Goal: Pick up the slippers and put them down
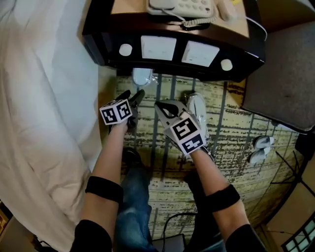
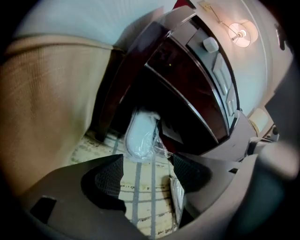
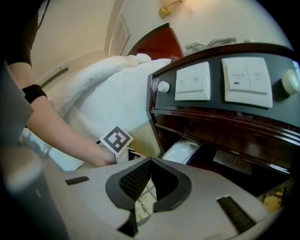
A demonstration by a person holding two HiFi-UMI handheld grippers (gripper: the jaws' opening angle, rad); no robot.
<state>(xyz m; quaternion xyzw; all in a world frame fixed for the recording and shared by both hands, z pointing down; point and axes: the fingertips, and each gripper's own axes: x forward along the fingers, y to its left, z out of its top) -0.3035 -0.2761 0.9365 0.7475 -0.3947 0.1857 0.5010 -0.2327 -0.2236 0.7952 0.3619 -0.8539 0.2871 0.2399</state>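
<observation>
1. Head view:
   - The left gripper [image 1: 135,97] and right gripper [image 1: 166,107] hang low over the patterned carpet [image 1: 231,133], side by side. Both point toward 12 o'clock at the dark nightstand [image 1: 98,44].
   - A wrapped slipper [image 1: 142,76] lies at the foot of the nightstand, just at 12 o'clock of the left gripper and apart from it.
   - A second slipper [image 1: 198,107] lies on the carpet at 3 o'clock of the right gripper, close beside it.
   - A further pair of slippers [image 1: 260,148] sits well apart at 4 o'clock.
   - A telephone [image 1: 183,7] rests on the nightstand's top, and the white bed [image 1: 44,98] fills the 9 o'clock side.

2. Left gripper view:
   - The left gripper [image 2: 147,172] has its jaws standing apart with only carpet between them.
   - The wrapped slipper [image 2: 140,133] lies ahead at 12 o'clock, half under the nightstand and untouched.
   - The second slipper [image 2: 177,197] shows at 4 o'clock, partly behind the right-hand jaw.
   - A lit lamp [image 2: 240,35] glows at 1 o'clock.

3. Right gripper view:
   - The right gripper [image 3: 150,176] has its jaws closed together, holding nothing.
   - The wrapped slipper [image 3: 180,151] lies at 1 o'clock in the nightstand's lower opening.
   - The left gripper's marker cube [image 3: 117,139] is at 10 o'clock.
   - Two white switch panels [image 3: 193,82] sit on the nightstand's front at 12 to 2 o'clock.
</observation>
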